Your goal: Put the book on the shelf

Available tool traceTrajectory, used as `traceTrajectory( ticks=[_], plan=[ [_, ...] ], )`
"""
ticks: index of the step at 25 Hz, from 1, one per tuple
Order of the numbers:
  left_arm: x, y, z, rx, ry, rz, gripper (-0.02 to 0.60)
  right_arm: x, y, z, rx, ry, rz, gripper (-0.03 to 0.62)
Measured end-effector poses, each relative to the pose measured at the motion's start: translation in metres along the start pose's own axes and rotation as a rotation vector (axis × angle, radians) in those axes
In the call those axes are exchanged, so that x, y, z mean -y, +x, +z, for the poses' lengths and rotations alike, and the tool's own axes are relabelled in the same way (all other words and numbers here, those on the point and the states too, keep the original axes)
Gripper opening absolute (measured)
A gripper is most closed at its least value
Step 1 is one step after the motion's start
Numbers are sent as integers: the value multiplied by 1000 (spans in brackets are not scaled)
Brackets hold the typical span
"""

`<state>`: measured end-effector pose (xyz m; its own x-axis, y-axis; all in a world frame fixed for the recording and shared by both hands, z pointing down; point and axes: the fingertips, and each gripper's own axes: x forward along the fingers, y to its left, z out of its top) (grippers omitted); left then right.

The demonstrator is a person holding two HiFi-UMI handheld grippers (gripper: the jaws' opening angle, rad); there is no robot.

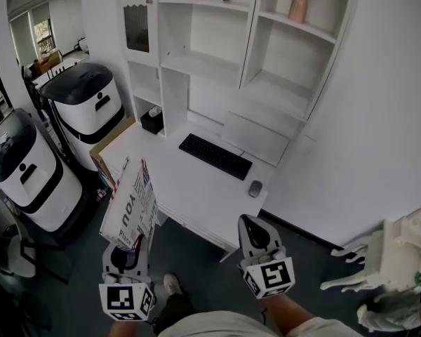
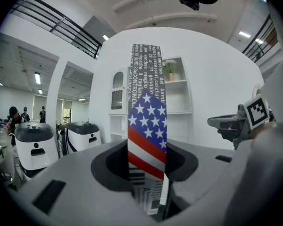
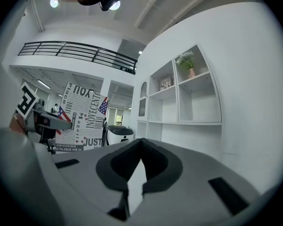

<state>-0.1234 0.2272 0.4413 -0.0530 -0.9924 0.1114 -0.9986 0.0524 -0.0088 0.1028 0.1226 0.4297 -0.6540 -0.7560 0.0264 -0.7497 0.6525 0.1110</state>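
Progress: the first part of the task looks done, since the book is up off any surface and in a grip. It has not reached the shelving.
Book: a thin white book (image 1: 130,202) with black lettering and a stars-and-stripes motif. It sits at the lower left of the head view, over the dark floor and just short of the near edge of the white worktop (image 1: 196,195).
Left gripper: the left gripper (image 1: 130,246) has its jaws clamped on the book's bottom edge. In the left gripper view the flag-striped spine (image 2: 147,140) rises straight out from between them.
Right gripper: the right gripper (image 1: 250,223) is at the lower centre of the head view. In its own view the jaws stand only a slim gap apart with nothing between them, and it plays no part in the hold.
Shelf: the white open-compartment shelf unit (image 1: 210,62) fills the upper centre of the frame, behind the worktop and well apart from the book.
Left to do: by my reading, carry the book across the worktop, pick a free compartment, set it in and let go.
Long axis: it stands upright, running from the jaws toward the top of the frame with a slight lean.
Facing: the spine edge faces back toward the holder. One printed cover (image 3: 80,117) faces the right gripper's side.
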Motion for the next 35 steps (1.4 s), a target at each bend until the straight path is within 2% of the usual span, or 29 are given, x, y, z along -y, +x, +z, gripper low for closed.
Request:
traceTrajectory(
  ticks=[14,21,28,35],
  plan=[
    [-85,111,20,-7,10,-106,153,-3,124,19,-13,-16,-98,3],
    [-114,154,30,-5,12,-156,153,-5,165,25,-18,-7,-146,3],
    [-122,191,32,-17,-1,-154,153,14,197,18,-42,0,-142,3],
    [-123,246,34,-21,9,-118,153,45,263,15,-26,3,-79,3]
  ],
)
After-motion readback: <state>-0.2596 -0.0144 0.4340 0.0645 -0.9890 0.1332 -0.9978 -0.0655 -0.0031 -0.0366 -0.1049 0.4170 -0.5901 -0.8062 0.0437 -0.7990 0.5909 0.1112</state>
